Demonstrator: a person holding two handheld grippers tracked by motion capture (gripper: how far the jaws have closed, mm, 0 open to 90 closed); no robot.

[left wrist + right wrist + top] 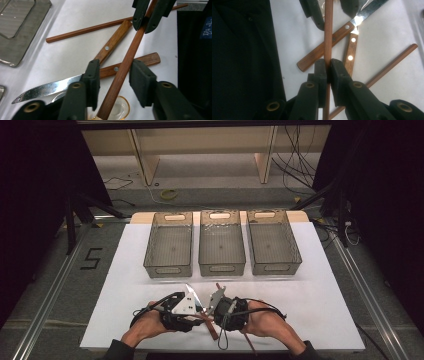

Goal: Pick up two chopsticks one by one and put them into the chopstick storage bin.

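Wooden stick [328, 32] in right tongs [328, 65], three bins [222, 245] empty

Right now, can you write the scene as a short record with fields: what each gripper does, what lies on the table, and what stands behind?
right gripper: shut on the wooden stick
left gripper: fingers on both sides of the same stick, not pressing yet
under the stick: two knives with wooden handles, crossed, and a second stick
near the stick's end: a small glass dish
behind: three empty baskets in a row
surface: white table
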